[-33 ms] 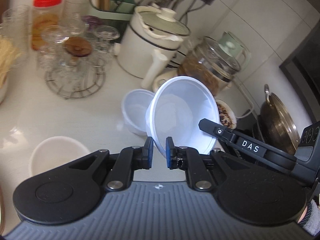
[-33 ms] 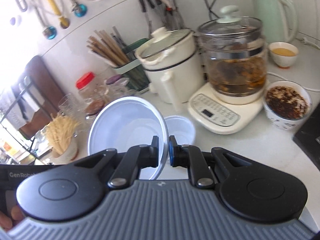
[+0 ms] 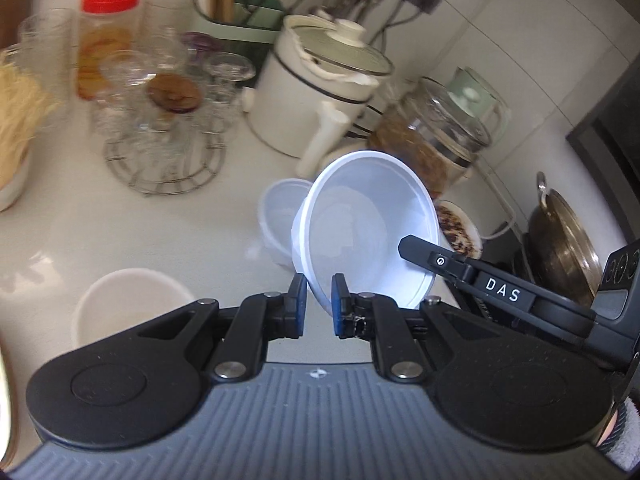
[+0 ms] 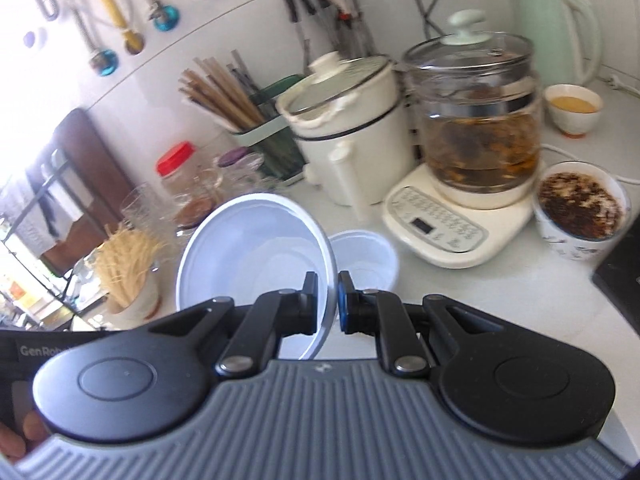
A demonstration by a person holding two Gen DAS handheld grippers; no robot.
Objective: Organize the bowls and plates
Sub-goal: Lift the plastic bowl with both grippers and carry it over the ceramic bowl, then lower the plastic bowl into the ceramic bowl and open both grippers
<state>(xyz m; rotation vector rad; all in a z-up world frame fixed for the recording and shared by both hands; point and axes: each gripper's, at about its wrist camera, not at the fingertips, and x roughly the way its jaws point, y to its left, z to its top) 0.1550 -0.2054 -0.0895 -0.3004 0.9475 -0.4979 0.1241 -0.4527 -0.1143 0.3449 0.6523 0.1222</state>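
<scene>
A large white plastic bowl (image 3: pixel 368 224) hangs tilted above the counter, held by its rim from two sides. My left gripper (image 3: pixel 318 304) is shut on its near rim. My right gripper (image 4: pixel 328 300) is shut on the opposite rim of the same bowl (image 4: pixel 248 248); its finger (image 3: pixel 460 264) shows across the bowl in the left wrist view. A smaller white plastic bowl (image 3: pixel 276 212) stands upright on the counter just behind the held one, also in the right wrist view (image 4: pixel 366 258). A white ceramic bowl (image 3: pixel 128 300) sits at the near left.
A white pot with lid (image 3: pixel 320 92), a glass kettle on its base (image 4: pixel 472 136), a bowl of dark food (image 4: pixel 578 210), a small cup (image 4: pixel 574 108), a rack of glasses (image 3: pixel 160 120), a red-lidded jar (image 3: pixel 108 32) and a steel pot (image 3: pixel 568 240) crowd the counter.
</scene>
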